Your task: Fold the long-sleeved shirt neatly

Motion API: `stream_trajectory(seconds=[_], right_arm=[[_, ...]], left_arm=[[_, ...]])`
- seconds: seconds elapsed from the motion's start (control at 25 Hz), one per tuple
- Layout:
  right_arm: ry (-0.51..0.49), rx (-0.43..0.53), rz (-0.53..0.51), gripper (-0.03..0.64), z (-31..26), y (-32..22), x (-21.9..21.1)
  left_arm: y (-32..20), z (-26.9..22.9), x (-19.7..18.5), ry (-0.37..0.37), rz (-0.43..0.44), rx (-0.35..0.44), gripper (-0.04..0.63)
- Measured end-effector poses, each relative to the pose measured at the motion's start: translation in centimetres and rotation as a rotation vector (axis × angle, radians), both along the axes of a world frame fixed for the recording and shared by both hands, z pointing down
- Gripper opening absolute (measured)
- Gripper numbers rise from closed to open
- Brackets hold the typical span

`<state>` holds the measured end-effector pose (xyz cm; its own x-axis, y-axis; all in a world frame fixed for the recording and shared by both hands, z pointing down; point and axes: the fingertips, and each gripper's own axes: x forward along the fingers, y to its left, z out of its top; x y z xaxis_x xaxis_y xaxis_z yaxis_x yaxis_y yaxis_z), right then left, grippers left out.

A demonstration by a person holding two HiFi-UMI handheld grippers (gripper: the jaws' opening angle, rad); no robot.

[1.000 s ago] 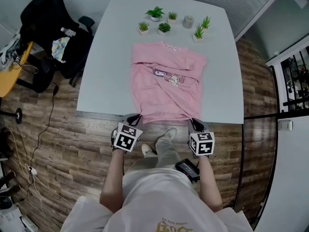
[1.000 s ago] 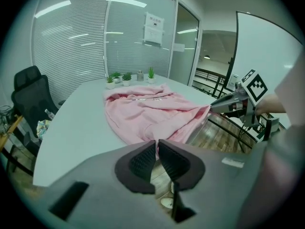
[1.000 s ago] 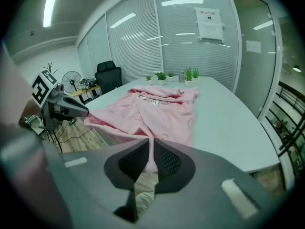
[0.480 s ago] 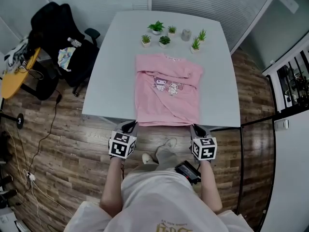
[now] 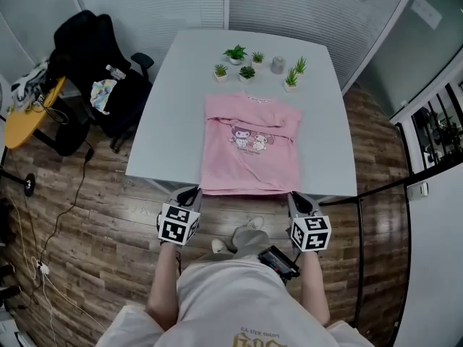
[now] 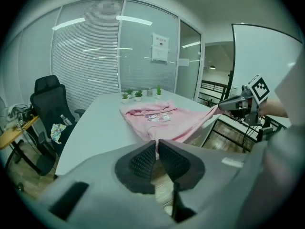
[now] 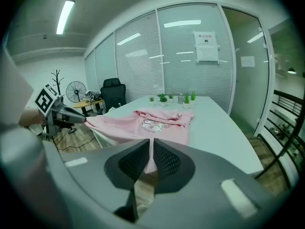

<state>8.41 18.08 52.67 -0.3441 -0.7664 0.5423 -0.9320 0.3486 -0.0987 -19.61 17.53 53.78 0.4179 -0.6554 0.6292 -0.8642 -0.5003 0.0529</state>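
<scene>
Currently, the long-sleeved shirt (image 5: 249, 147) is lying face up on the white table (image 5: 170, 121), collar toward the far end and hem toward the person. Its cartoon print is showing on the chest, and folded fabric is lying across the upper body of the garment.

1. Left gripper (image 5: 192, 193): its jaws are closing tight on the left corner of the hem. In the left gripper view, a thin pinch of pink fabric is sitting between the ribbed pads (image 6: 143, 160), and the cloth is running from there back up onto the table.
2. Right gripper (image 5: 296, 196): its jaws are clamping the right corner of the hem in the same manner. In the right gripper view, the pink fabric is passing between the two pads (image 7: 166, 159).

Both grippers are hanging just off the near edge of the table, well apart from each other, with the hem stretching between them. Both held corners are lying past the table edge; the rest of the shirt is resting flat on the tabletop.

A group of small potted plants (image 5: 234, 52) is standing at the far end of the table, apart from the collar. A black office chair (image 5: 87, 49) is standing beside the table on the left, on the wooden floor (image 5: 94, 215).
</scene>
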Motion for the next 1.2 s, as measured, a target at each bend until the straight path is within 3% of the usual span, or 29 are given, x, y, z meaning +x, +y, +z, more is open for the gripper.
stream_trajectory(seconds=[0.36,0.64,1.2], right_arm=[[-0.071,0.022,0.029,0.031,-1.5,-3.2,-0.4],[-0.218,0.041,0.078,0.029,-3.1,-7.5,-0.1],[-0.23,0.067,0.083,0.026,-3.6,-15.1,0.3]], left_arm=[[-3.1,-0.8,-0.1,0.014,-0.01,-0.007,0.028],[-7.8,-1.1,0.0,0.044,-0.03,-0.012,0.028],[-16.5,-1.2,0.6,0.013,0.0,-0.022,0.026]])
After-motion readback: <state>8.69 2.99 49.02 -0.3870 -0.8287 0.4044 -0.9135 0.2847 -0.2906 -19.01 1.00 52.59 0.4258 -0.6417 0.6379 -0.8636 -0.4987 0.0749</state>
